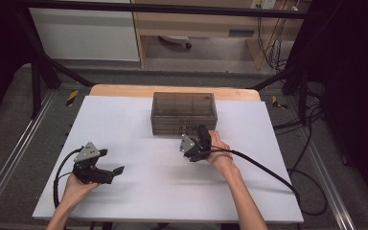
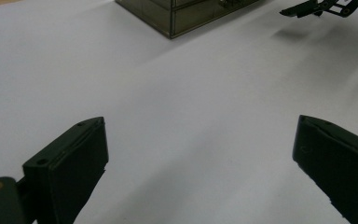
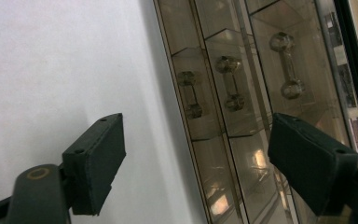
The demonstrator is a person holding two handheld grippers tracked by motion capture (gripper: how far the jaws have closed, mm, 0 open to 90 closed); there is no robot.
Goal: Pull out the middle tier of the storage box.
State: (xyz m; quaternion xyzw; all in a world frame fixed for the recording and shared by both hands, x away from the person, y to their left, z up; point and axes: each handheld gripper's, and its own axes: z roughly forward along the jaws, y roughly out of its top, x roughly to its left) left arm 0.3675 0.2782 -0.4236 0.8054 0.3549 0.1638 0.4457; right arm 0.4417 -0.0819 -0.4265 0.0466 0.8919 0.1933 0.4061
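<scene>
On the white surface point(image 1: 139, 191), the smoky drawer box point(image 1: 184, 112) sits toward the far edge, the right tool point(image 1: 197, 139) just before its drawer fronts (jaws apart, nothing between), while the left tool point(image 1: 106, 165) rests well away, jaws spread wide.

The white table top point(image 1: 139, 191) rests on a wooden board point(image 1: 124, 90) whose far edge peeks out behind it. Beyond the table, a light wooden shelf unit point(image 1: 196, 24) stands beside a white cabinet front point(image 1: 84, 33) on a grey floor point(image 1: 211, 52). Black frame bars point(image 1: 38, 62) flank the table (metal rails run along both sides), and loose cables point(image 1: 311, 124) lie right of it.
</scene>
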